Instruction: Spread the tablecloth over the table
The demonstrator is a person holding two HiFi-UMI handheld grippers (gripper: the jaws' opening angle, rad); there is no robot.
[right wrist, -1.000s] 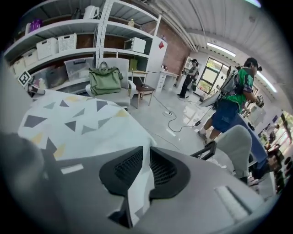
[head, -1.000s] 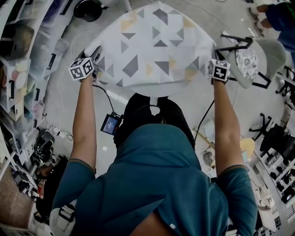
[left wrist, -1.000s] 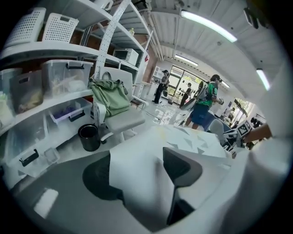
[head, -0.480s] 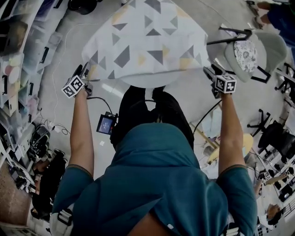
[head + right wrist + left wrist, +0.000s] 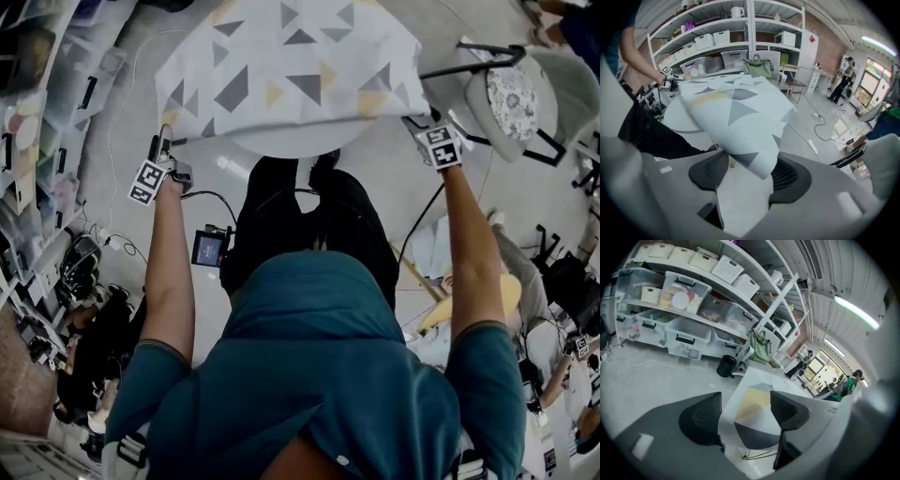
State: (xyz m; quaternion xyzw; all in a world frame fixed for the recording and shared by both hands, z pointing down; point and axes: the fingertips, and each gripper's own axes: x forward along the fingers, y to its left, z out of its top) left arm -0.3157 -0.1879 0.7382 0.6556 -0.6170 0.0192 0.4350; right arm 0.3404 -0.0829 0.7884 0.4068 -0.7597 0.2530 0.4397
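Two corners of the triangle-print tablecloth (image 5: 291, 75) are at the point of release.

Head view: the cloth lies draped over the round surface (image 5: 281, 150) at 12 o'clock, and a bare strip of rim shows on its 6 o'clock side. The left hand-held gripper (image 5: 162, 142) is just beside the cloth's 8 o'clock corner. The right hand-held gripper (image 5: 414, 124) is just beside its 4 o'clock corner.

Left gripper view: the jaws have just been opening and stand apart. A cloth corner (image 5: 757, 404) shows between them, with no pad pressing on it.

Right gripper view: these jaws have also just been opening and are released. A cloth corner (image 5: 740, 122) hangs loose between the pads.

To finish well, I judge that each gripper should back straight off so that no pad snags the hem. The near edge then probably wants a gentle pull toward 6 o'clock, so the overhang covers the rim evenly.
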